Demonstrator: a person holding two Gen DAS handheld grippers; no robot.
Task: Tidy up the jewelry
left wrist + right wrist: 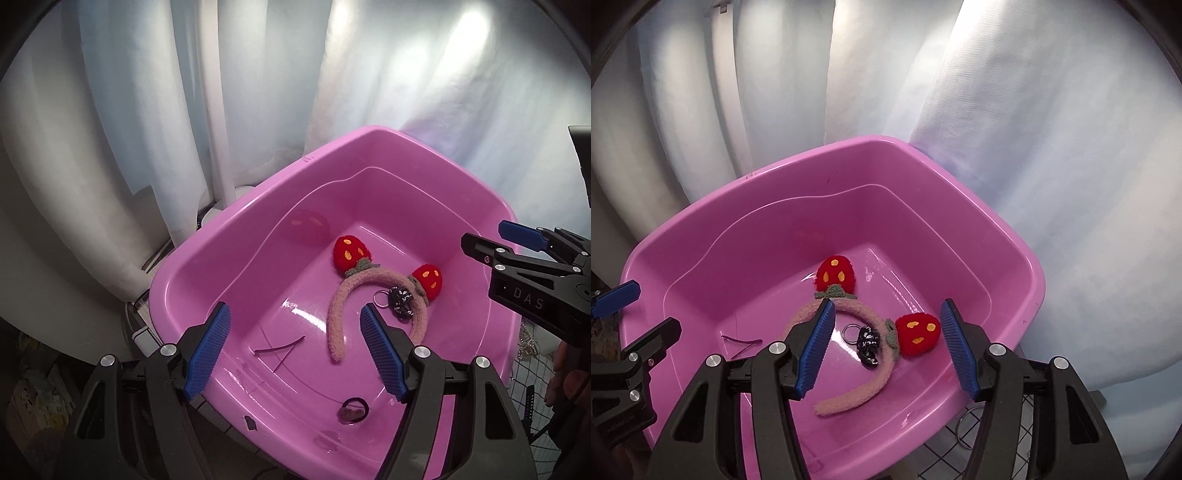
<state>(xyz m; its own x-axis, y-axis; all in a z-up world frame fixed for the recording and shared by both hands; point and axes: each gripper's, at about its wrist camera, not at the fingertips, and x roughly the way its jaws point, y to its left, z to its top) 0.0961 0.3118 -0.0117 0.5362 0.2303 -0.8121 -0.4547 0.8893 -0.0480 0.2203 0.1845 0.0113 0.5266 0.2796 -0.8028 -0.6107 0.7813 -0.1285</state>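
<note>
Glossy pink plastic tub (236,229) below both your parted, empty claws, left claw (295,350) and right claw (886,347), holds one fuzzy headband (341,314) with two red plush strawberries (351,250).

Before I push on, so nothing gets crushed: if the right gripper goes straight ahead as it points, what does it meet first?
Probably the keyring charm and the strawberry headband around it, on the pink tub floor. The right gripper is open and empty; depth is unclear.
</note>
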